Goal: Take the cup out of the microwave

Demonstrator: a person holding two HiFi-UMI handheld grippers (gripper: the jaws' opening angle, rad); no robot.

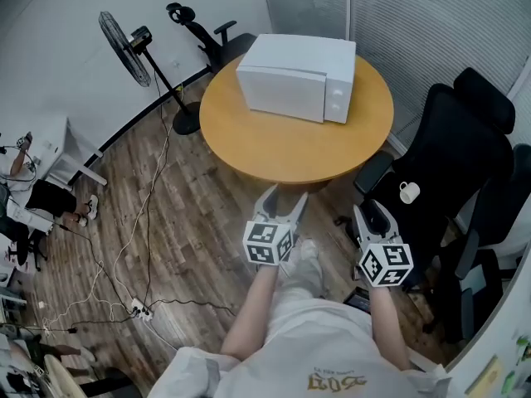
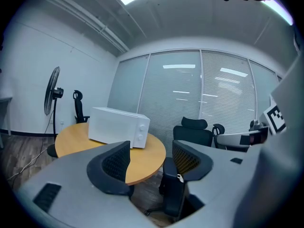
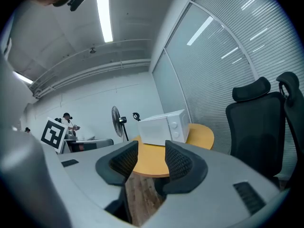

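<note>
- We find the left gripper [image 1: 285, 197] and the right gripper [image 1: 372, 215] near us, jaws parted, holding nothing.
- Boxy white microwave [image 1: 297, 77], door closed, sits far on the round wooden table [image 1: 282, 148].
- Glossy white cup [image 1: 409, 192] rests on the black chair [image 1: 448, 156], right.

Ahead of you stands a round, light-wood table [image 1: 282, 152] on dark plank flooring [image 1: 199, 222]. Beyond its left edge, a black pedestal fan [image 1: 124, 46] rises near the white wall. White cables trail across the floor to a white power strip [image 1: 137, 309]. A black high-backed office chair [image 1: 465, 135] sits at your right, near the table.
</note>
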